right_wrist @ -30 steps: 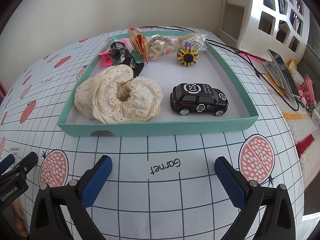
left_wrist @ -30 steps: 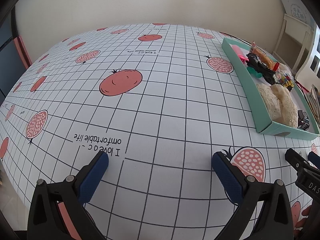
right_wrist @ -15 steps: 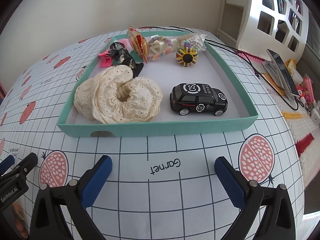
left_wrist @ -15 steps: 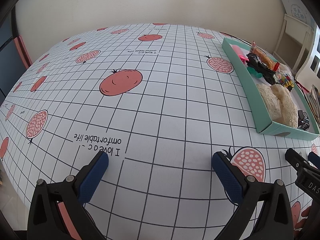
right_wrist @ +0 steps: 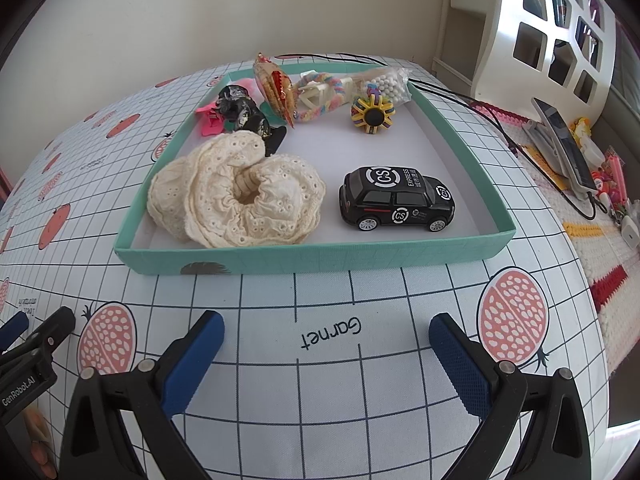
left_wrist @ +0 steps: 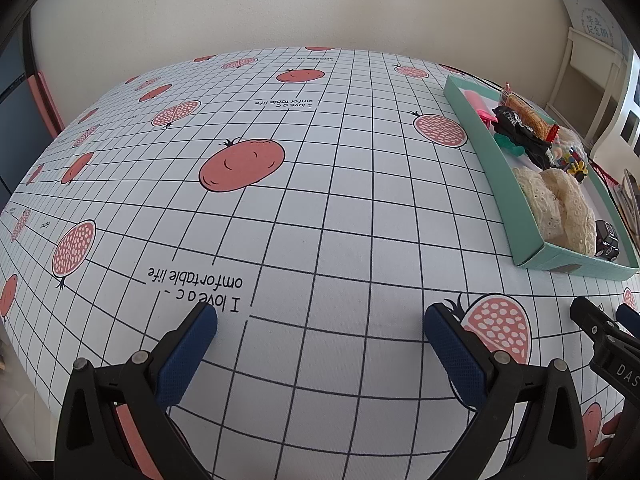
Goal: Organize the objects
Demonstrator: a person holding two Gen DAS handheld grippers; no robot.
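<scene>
Left hand-held gripper (left_wrist: 320, 322) spread wide, empty, blue pads (left_wrist: 188, 354) hovering low over the worktop (left_wrist: 320, 208) with its grid-and-pomegranate cloth. Ahead and far to the right of it, the teal tray (left_wrist: 508, 200), seen edge-on, contents bunched along its length. Right hand-held gripper (right_wrist: 326, 334) likewise gaping wide, nothing between the fingers, poised just short of the near wall of that same teal tray (right_wrist: 312, 258), with the printed word "Garnet" on the cloth directly between the pads. Straight ahead and slightly left inside the tray, a cream lace scrunchie (right_wrist: 236, 194), rumpled against the near wall. Ahead and right of it, apart from the lace, a black toy car (right_wrist: 396, 200), on its wheels, side-on, nose pointing right. Further ahead, toward the far wall: a yellow-and-black round toy (right_wrist: 373, 114), a pastel braided cord (right_wrist: 320, 96), a small bag of white beads (right_wrist: 386, 82), a red-gold foil piece (right_wrist: 276, 88) standing tilted, a black glossy clip (right_wrist: 242, 110) and a pink clip (right_wrist: 210, 120) at the far left corner, possibly a green item tucked under the black one, too hidden to name. Off to the far right, beyond the worktop's edge, a knitted mat (right_wrist: 600, 248) cluttered with small things. At the lower left corner of the right wrist view, the tip of the left hand-held gripper, just beside.
</scene>
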